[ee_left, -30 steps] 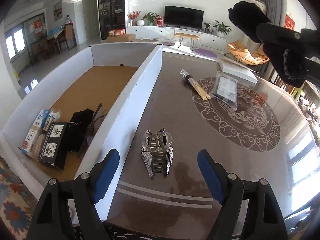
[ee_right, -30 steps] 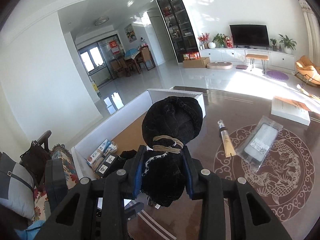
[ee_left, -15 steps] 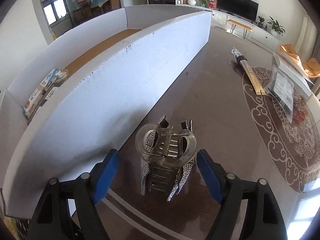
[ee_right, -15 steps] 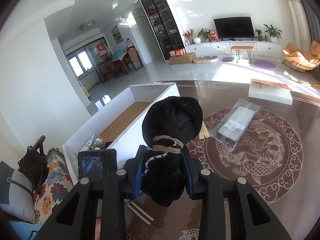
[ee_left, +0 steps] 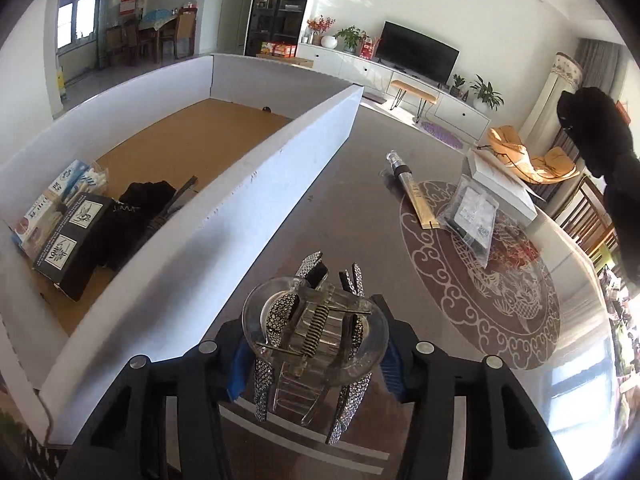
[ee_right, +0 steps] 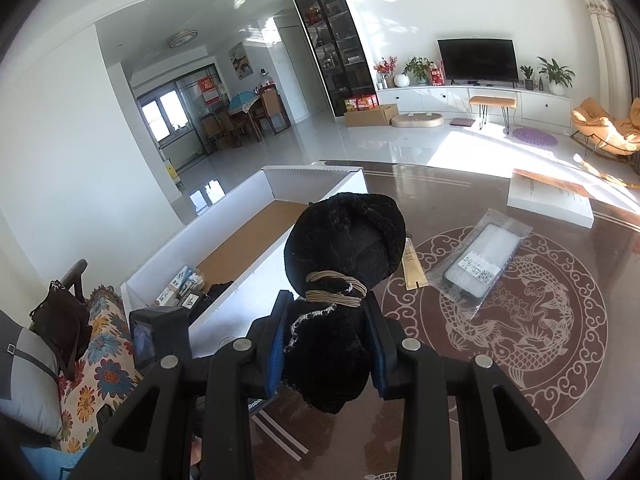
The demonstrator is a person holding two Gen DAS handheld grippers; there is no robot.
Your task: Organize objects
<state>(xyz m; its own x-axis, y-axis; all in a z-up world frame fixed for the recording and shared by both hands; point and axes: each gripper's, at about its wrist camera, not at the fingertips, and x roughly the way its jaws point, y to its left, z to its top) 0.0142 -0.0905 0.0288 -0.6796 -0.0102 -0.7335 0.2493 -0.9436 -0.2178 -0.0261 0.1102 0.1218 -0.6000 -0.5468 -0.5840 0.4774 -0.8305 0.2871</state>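
Rhinestone hair claw [ee_left: 316, 340] sits clamped in the left gripper [ee_left: 314, 356] jaws, above the bench [ee_left: 360, 216] beside the white box [ee_left: 240, 184]; right gripper [ee_right: 326, 350] jaws squeeze a black fuzzy scrunchie [ee_right: 340, 280].

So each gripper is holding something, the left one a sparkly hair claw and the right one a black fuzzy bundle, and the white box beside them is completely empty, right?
Not quite. The white box is not empty: the left wrist view shows packets and a dark item at its near end. The rest holds: the left gripper is clamped on the hair claw, and the right gripper on the black fuzzy bundle.
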